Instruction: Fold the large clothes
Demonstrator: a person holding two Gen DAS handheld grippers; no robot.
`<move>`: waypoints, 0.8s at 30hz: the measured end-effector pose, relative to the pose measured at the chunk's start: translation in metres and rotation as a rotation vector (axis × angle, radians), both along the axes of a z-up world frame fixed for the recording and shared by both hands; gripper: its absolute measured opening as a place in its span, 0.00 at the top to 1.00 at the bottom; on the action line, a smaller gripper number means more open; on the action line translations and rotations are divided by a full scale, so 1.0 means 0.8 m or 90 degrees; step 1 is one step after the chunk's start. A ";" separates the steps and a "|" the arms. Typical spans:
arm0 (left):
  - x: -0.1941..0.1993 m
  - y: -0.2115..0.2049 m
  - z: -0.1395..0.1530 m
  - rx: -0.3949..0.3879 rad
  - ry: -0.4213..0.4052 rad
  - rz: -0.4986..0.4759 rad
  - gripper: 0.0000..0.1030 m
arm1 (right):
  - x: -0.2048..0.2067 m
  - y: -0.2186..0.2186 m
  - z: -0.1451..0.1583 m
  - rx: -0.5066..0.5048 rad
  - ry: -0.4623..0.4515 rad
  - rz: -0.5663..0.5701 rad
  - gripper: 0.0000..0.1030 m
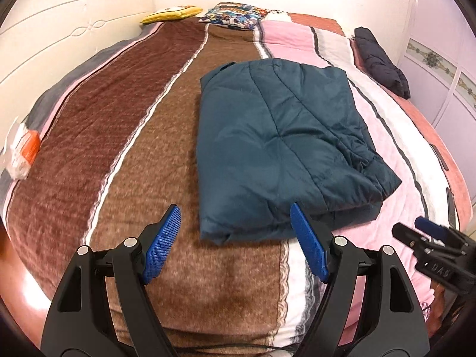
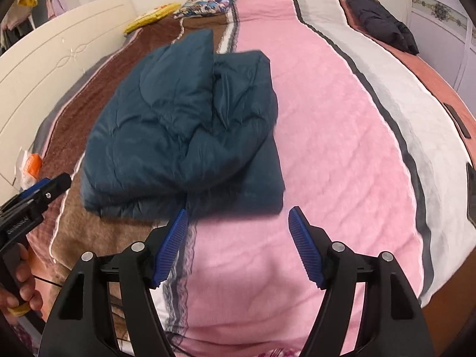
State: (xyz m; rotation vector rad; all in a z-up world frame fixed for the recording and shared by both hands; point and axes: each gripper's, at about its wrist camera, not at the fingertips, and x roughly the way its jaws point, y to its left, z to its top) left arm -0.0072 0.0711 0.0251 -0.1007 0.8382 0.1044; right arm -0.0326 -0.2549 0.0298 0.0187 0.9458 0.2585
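Observation:
A teal padded jacket [image 1: 282, 136] lies folded into a thick rectangle on the striped blanket of the bed [image 1: 148, 154]. In the right wrist view the same jacket [image 2: 184, 131] shows a puffed upper layer resting on a flatter lower one. My left gripper [image 1: 236, 217] is open just short of the jacket's near edge, nothing between its blue pads. My right gripper [image 2: 238, 218] is open too, at the jacket's near right corner, empty. Each gripper shows in the other's view: the right gripper [image 1: 425, 232] at the right edge, the left gripper [image 2: 50, 186] at the left, held by a hand [image 2: 23, 291].
A dark folded jacket [image 1: 380, 62] lies at the bed's far right edge. A yellow cushion [image 1: 172, 13] and a patterned pillow [image 1: 235, 15] sit at the far end. A white headboard [image 1: 59, 35] runs along the left, with an orange-and-white packet [image 1: 25, 151] beside it.

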 end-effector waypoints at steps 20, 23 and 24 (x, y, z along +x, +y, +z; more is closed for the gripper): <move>-0.039 -0.030 -0.046 0.008 0.058 -0.008 0.27 | -0.044 0.021 -0.037 -0.062 0.030 0.006 0.31; -0.040 -0.030 -0.049 0.008 0.062 -0.007 0.27 | -0.045 0.021 -0.039 -0.064 0.033 0.006 0.31; -0.041 -0.030 -0.050 0.009 0.063 -0.007 0.27 | -0.045 0.022 -0.039 -0.065 0.033 0.006 0.31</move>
